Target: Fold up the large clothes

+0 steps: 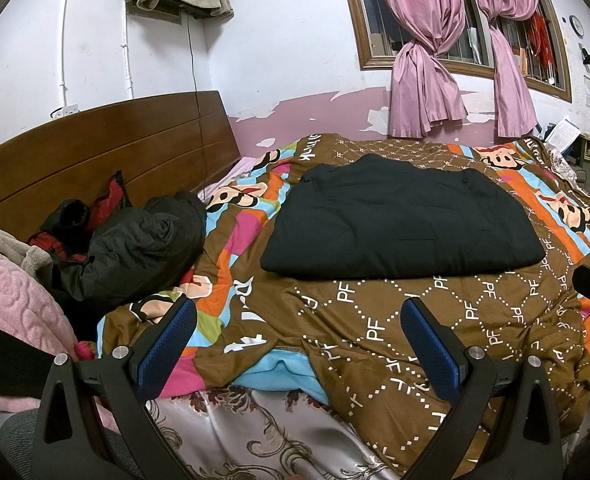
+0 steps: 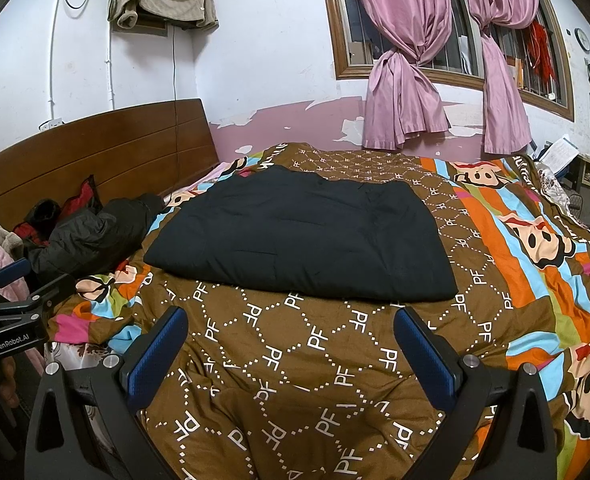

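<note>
Claws [image 1: 297, 312] [image 2: 291, 322] apart (empty), black garment [image 1: 399, 220] on quilt [image 1: 395, 332]

Even indoor light, sharp focus, fisheye bending, dark corners

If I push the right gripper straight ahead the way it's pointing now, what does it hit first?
Likely the brown patterned quilt just below the open right gripper, then the near edge of the folded black garment; depth is uncertain.
</note>
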The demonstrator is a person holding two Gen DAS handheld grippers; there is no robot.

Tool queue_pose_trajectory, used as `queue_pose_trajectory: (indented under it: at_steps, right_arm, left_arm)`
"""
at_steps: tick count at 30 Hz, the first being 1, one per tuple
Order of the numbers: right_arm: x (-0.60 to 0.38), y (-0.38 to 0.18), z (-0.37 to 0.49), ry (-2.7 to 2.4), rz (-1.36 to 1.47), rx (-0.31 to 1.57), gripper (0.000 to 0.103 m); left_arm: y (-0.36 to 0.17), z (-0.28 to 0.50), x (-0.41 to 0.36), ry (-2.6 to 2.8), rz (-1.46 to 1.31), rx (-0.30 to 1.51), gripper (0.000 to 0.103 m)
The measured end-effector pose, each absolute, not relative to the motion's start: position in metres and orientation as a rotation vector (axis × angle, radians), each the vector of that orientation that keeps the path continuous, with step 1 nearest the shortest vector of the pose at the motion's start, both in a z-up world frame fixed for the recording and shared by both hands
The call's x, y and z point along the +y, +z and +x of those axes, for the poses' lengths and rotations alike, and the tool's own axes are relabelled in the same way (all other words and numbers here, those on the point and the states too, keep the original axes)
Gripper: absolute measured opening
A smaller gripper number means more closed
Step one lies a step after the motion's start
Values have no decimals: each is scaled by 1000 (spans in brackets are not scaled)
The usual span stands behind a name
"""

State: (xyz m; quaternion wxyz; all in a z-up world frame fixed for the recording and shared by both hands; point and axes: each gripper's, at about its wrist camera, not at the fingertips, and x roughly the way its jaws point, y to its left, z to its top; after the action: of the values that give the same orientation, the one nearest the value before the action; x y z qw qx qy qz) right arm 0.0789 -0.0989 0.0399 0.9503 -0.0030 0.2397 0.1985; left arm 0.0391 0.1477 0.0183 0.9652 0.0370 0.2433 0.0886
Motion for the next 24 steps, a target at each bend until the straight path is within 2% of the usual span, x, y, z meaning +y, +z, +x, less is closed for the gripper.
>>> queue_pose_trajectory:
  at_steps: [24]
  right_arm:
    - [-98,41,79,402,-6,489,103]
  left_arm:
    - [18,39,147,179,78,492,100]
